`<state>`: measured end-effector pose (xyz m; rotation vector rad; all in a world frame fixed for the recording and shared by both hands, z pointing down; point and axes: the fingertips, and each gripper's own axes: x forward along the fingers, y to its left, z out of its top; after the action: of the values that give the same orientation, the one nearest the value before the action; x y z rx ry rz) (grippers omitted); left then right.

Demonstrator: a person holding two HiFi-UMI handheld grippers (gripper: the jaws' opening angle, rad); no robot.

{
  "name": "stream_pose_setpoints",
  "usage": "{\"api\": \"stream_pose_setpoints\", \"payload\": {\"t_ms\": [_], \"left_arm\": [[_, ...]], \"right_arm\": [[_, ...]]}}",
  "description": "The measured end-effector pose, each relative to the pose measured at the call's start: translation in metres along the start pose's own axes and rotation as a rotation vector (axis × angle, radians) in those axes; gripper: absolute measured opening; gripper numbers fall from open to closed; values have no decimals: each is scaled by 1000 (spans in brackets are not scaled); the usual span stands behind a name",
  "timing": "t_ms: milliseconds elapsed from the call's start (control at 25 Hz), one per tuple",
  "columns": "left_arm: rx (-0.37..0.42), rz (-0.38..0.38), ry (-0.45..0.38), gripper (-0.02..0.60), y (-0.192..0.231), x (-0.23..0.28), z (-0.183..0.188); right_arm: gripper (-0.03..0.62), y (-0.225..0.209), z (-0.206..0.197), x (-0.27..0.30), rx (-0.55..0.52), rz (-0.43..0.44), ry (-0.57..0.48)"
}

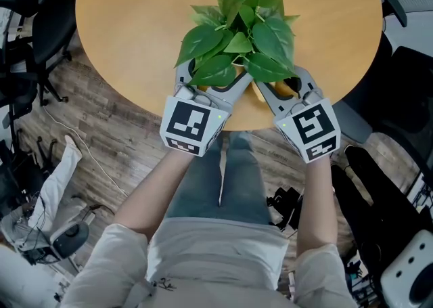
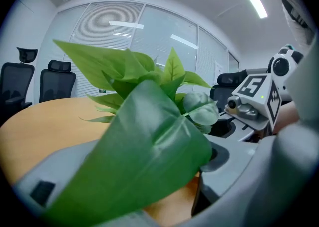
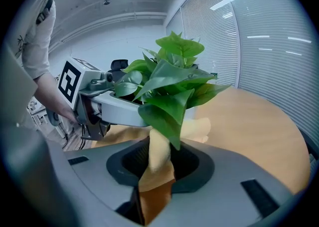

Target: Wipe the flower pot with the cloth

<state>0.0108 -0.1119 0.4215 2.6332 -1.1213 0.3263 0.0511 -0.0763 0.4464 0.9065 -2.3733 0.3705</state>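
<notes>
Head view: flower pot (image 1: 195,68) sits under leaves near the table (image 1: 135,22) edge. Right gripper (image 3: 155,168) pinches the cloth (image 3: 199,130) tight, ready to rub. Left gripper (image 1: 208,83) gapes wide beside the pot, maybe steadying it; leaves hide any touch

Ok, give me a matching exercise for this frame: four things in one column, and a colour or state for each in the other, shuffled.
Things:
A. cloth
B. leaves
C. table
D. left gripper

Colour or state:
1. round, tan wood
2. jaws wide apart
3. yellow, pinched by the right gripper
4. green

Pairs: A-3, B-4, C-1, D-2.
</notes>
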Motion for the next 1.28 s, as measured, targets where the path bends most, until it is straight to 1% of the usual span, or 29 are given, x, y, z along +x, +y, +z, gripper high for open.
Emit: {"api": "stream_pose_setpoints", "payload": {"t_ms": [200,320,400,560,640,760,960,1160,1280], "left_arm": [[-13,47,-4,388,-2,-1,0],[-13,60,-8,388,-2,-1,0],[-13,51,-11,388,-3,-1,1],[-36,4,-8,390,-5,-8,-4],[-20,-21,6,390,-5,-16,-12],[17,-86,15,390,-3,-25,-20],[54,-212,-6,390,12,-26,-11],[119,-404,-15,398,15,-18,2],[142,-480,-12,419,8,-12,4]], "right_arm": [[100,5,0,1,0,8,4],[100,4,-1,1,1,10,2],[100,2,-2,-1,3,10,1],[100,-3,-6,-3,5,3,-1],[100,-3,-7,-4,9,4,0],[100,-5,-7,-5,15,4,1],[100,-7,-6,-8,14,5,2],[100,-9,-9,-8,3,9,7],[100,-8,-8,-8,14,6,5]]}}
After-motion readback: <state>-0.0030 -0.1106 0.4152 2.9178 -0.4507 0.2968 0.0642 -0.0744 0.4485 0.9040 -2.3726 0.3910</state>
